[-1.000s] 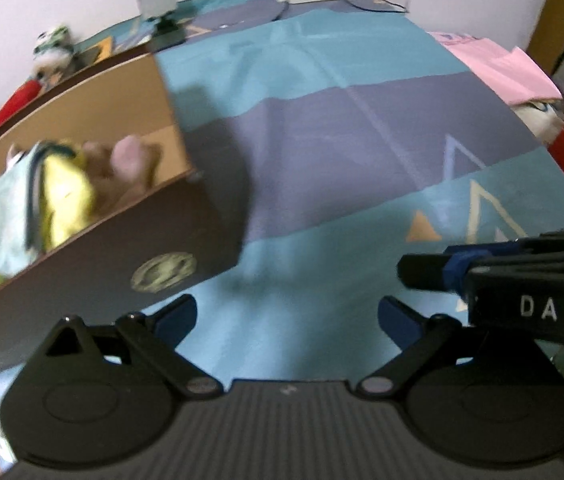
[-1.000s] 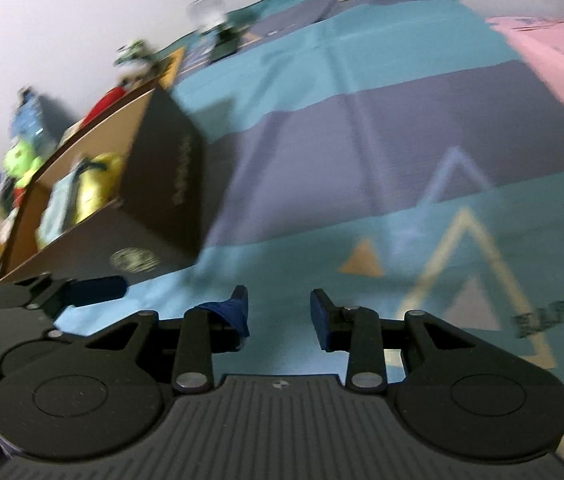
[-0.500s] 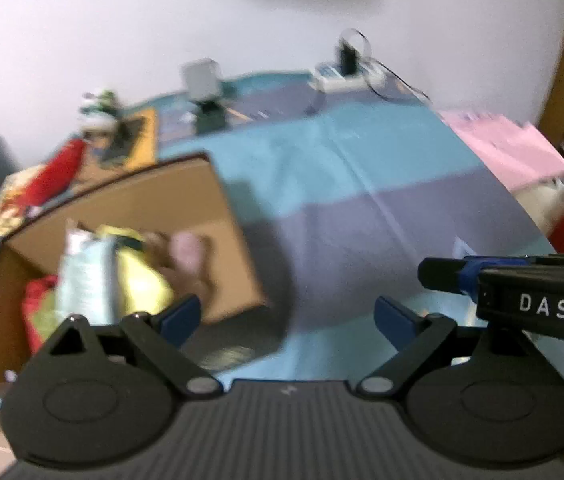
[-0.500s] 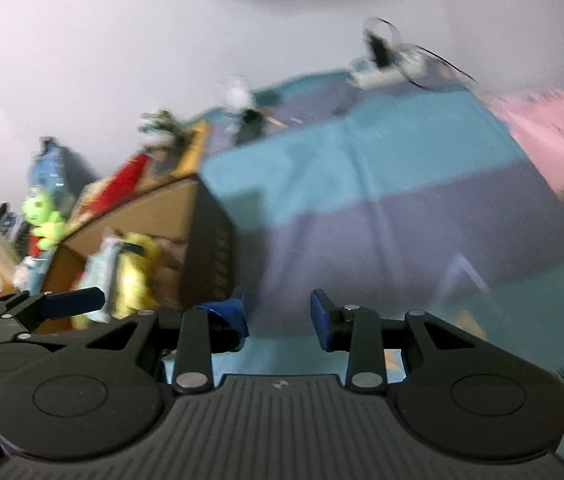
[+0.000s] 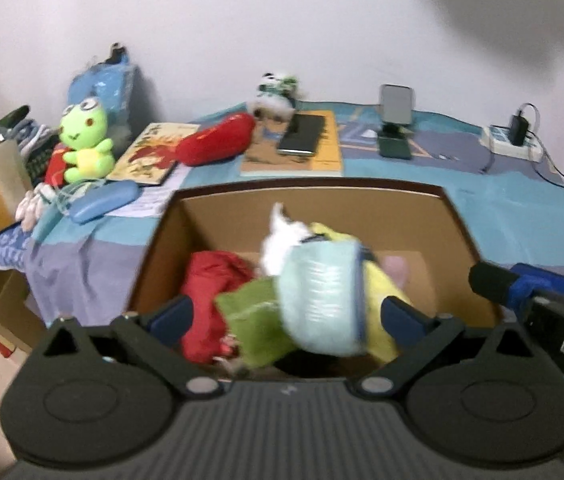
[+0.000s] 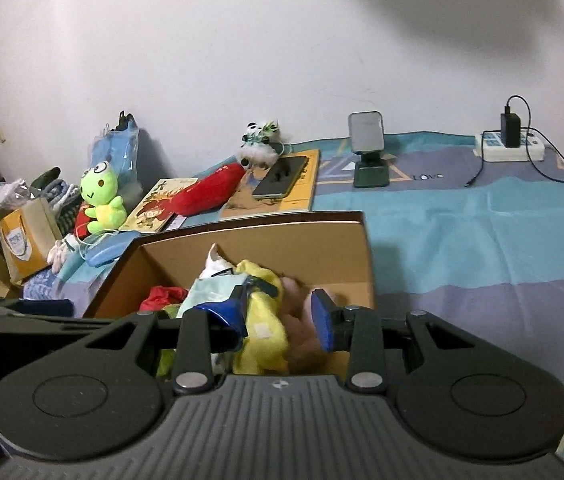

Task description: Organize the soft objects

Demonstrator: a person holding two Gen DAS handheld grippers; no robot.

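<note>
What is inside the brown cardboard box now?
Inside the cardboard box lie a red cloth, a green cloth, a pale blue fabric item, a yellow soft item, something white and something pink. Whatever lies beneath them is covered.

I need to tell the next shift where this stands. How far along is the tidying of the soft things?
Done: the cardboard box already holds a heap of soft things, red, green, yellow and pale blue.

In hand: nothing. The left gripper is open and empty, and so is the right gripper; both are above the box.

Left: the green frog toy, the red plush and the small panda toy are outside the box.
</note>
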